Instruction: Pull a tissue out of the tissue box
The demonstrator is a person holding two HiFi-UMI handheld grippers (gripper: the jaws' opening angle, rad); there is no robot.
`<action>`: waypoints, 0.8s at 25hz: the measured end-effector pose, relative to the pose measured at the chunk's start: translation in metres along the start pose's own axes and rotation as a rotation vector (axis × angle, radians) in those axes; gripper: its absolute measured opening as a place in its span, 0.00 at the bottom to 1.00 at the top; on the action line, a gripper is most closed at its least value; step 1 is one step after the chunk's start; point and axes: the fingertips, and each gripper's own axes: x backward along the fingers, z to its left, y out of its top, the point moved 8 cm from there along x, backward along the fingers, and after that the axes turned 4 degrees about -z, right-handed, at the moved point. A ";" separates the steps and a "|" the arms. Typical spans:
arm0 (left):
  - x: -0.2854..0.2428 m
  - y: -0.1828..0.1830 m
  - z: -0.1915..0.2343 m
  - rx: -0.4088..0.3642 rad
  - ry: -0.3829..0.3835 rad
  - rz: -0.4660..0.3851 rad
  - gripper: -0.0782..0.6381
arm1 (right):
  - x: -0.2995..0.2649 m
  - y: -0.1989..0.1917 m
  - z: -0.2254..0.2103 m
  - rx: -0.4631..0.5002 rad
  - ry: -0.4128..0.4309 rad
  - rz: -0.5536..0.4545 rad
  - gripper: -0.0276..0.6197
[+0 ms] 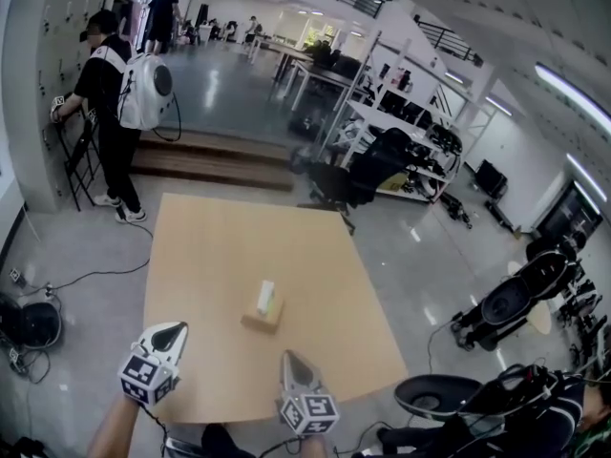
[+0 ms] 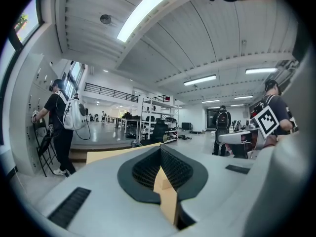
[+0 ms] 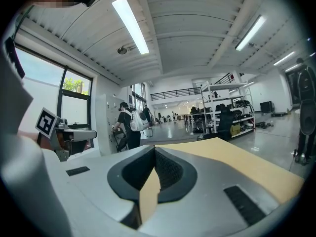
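**At the near desk edge: both jaws shut, tissue box ahead**

Nearest the head camera, the left gripper [image 1: 170,334] and right gripper [image 1: 290,361] sit over the near end of the desk [image 1: 210,246]. Both point away from the person, roughly level.

- Left gripper view: jaws closed, tips meeting, nothing held. Only a wood-coloured sliver shows through the slit behind the tips.
- Right gripper view: the same. Jaws fully closed and empty, with bare desk running off ahead.

Further out, the tissue box [image 1: 263,315] rests on the desk, about mid-width, clear of both grippers. A white tissue [image 1: 266,292] stands upright out of its top. The box is too small in the head view to be sure of its long axis, but it looks to run roughly away from the person. I cannot pick the box out with any confidence in either gripper view.

Key relation: from the right jaws the box lies ahead and slightly left. From the left jaws it lies ahead and well to the right. The right gripper is the nearer one.

Judgement: the pull has not started. The right jaws would need to open before closing on the raised tissue, and the left gripper is placed to steady the box. Risk: a light box may lift along with the tissue.

Beyond the far desk edge, a person [image 1: 113,113] with a white backpack [image 1: 145,92] stands at the left wall. Shelving [image 1: 401,132] lines the hall behind.
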 end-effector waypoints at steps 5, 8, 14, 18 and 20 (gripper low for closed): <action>-0.025 -0.001 0.012 0.004 -0.006 0.005 0.12 | -0.026 0.001 -0.013 -0.001 -0.003 0.006 0.06; -0.038 0.001 0.017 0.004 -0.006 0.006 0.12 | -0.039 0.005 -0.020 0.003 -0.001 0.012 0.06; -0.069 0.003 0.030 0.010 -0.001 0.020 0.12 | -0.069 0.006 -0.035 0.005 0.012 0.026 0.06; -0.076 0.005 0.034 0.014 -0.010 0.041 0.12 | -0.080 0.006 -0.036 -0.001 0.014 0.033 0.06; -0.079 0.004 0.033 0.016 -0.015 0.050 0.12 | -0.083 0.005 -0.039 -0.005 0.015 0.037 0.06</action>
